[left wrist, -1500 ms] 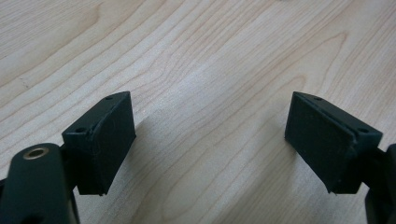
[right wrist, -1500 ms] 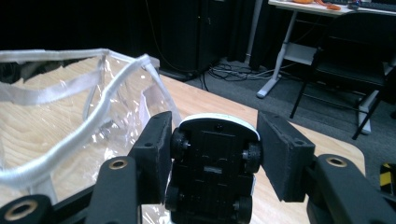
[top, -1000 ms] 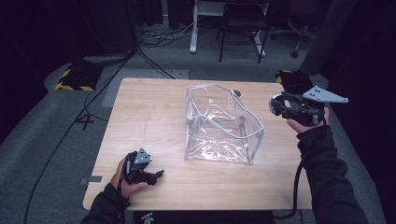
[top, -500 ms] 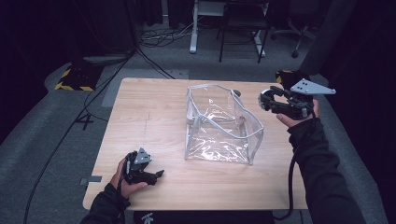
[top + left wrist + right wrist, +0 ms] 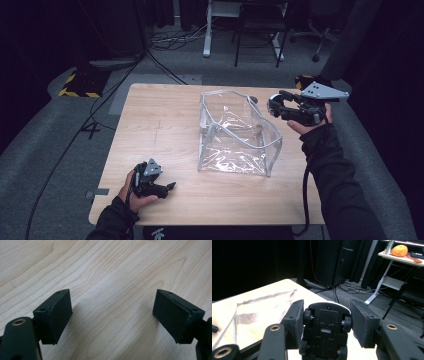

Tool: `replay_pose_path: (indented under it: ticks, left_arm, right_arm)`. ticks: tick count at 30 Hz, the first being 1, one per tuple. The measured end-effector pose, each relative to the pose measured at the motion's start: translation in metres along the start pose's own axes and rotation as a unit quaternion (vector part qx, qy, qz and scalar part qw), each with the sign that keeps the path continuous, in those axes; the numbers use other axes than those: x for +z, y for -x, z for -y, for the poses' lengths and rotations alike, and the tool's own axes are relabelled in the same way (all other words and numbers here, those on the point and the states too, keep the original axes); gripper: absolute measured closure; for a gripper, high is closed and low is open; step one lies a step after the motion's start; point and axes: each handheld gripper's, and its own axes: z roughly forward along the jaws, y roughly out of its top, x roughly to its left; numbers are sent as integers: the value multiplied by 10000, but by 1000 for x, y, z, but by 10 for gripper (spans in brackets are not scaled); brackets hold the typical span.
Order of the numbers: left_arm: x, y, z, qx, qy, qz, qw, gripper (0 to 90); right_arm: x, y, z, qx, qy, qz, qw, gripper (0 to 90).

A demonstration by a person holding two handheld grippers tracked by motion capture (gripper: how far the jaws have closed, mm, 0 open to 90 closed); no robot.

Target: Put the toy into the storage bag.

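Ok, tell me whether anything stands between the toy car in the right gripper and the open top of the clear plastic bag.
Nothing visible does. The right gripper holds the small toy car, black underside showing, beside the far right corner of the clear plastic bag. The bag's top stands open, and the left gripper is apart, near the table's front edge.

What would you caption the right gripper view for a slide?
Right gripper clamps an upturned toy car, wheels toward the camera, beside the clear bag.

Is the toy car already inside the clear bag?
No, the toy car is clamped between the right gripper's fingers, beside the clear bag.
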Motion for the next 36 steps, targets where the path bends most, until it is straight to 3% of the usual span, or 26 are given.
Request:
replay_pose_path:
  ticks: [16,36]
  left_arm:
    - [0,0,0,5,-4,-6,10000,162]
    - [0,0,0,8,-9,-2,10000,162]
  right_arm:
    - [21,-19,-7,-60,-68,-279,9996,478]
    - [48,-40,-7,-359,-593,-646,9955,478]
